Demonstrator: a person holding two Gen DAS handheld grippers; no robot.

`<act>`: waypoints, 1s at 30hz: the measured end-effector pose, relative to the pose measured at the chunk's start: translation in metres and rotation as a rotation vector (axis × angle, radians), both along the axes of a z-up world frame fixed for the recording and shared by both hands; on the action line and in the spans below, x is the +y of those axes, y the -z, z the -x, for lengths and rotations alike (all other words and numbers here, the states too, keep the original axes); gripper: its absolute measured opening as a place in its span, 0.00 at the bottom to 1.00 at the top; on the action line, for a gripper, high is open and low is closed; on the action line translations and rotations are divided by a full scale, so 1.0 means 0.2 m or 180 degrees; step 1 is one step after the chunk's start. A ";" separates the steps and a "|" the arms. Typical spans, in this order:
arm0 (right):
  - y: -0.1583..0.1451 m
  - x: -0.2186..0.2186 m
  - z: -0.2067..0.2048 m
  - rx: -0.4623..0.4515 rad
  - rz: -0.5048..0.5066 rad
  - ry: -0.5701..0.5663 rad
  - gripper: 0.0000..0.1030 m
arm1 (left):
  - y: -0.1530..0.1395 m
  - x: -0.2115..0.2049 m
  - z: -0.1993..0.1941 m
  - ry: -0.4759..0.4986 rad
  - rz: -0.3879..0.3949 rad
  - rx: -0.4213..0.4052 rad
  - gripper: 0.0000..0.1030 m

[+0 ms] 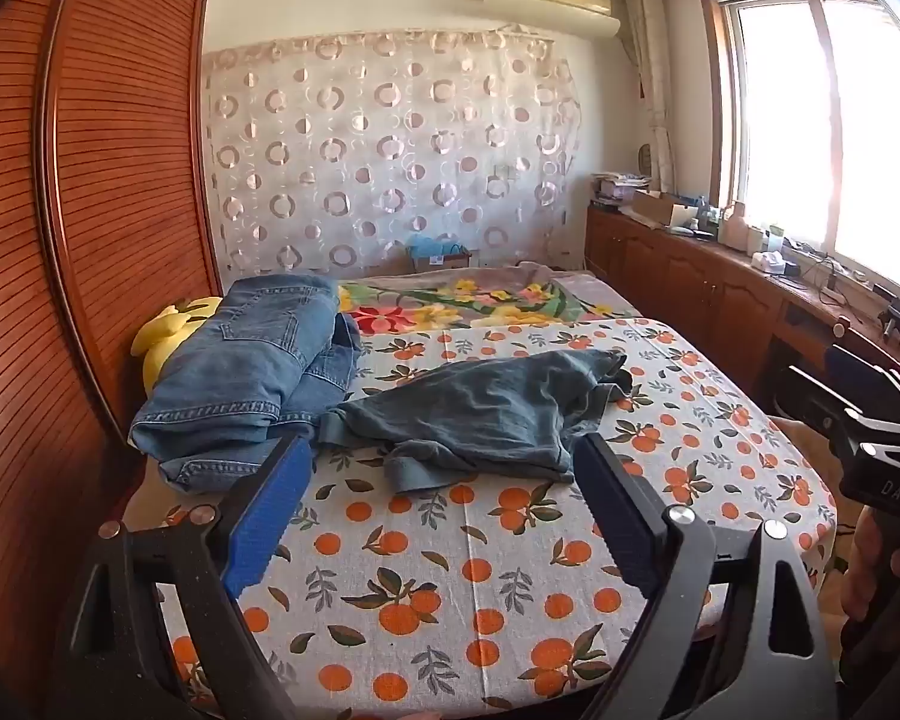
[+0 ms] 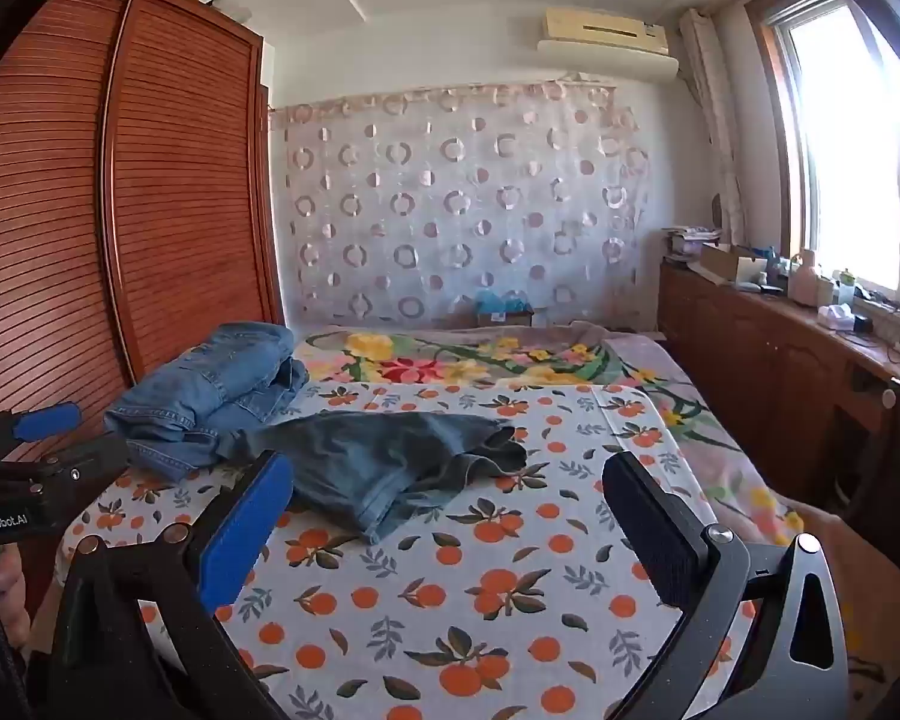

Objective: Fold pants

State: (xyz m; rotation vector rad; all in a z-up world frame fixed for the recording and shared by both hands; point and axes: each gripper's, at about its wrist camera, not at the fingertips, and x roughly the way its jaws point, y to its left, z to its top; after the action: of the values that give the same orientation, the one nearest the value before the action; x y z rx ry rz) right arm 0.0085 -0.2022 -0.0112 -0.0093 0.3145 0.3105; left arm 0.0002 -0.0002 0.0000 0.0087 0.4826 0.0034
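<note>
A pair of dark blue-grey pants (image 1: 480, 414) lies crumpled and unfolded on the orange-print bed cover (image 1: 450, 588), in the middle of the bed; it also shows in the right wrist view (image 2: 378, 456). A stack of folded light blue jeans (image 1: 252, 372) sits just left of it, seen too in the right wrist view (image 2: 210, 396). My left gripper (image 1: 444, 468) is open and empty, held above the near side of the pants. My right gripper (image 2: 450, 486) is open and empty, also short of the pants; it shows at the right edge of the left wrist view (image 1: 870, 420).
A slatted wooden wardrobe (image 1: 90, 210) stands close along the bed's left side. A yellow plush toy (image 1: 168, 330) lies behind the jeans. A floral blanket (image 1: 462, 300) covers the far end. A low wooden cabinet (image 1: 720, 288) with clutter runs under the window on the right.
</note>
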 end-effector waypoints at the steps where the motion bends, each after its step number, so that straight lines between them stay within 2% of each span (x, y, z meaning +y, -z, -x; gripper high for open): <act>1: 0.00 0.00 0.00 0.0006 0.0007 0.0008 1.00 | 0.00 0.00 0.00 0.0013 0.0011 0.0002 0.87; 7: 0.00 0.00 0.00 0.0039 0.0043 0.0006 1.00 | 0.00 0.05 0.00 0.0023 0.0058 -0.0009 0.87; 30: 0.01 0.02 0.00 0.0036 0.0071 -0.0022 1.00 | -0.01 0.02 0.01 -0.0021 0.0050 -0.0033 0.87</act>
State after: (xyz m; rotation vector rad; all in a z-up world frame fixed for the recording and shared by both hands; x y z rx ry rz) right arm 0.0092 -0.1987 -0.0133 -0.0305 0.3291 0.3138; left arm -0.0012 0.0032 0.0016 -0.0084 0.4724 0.0061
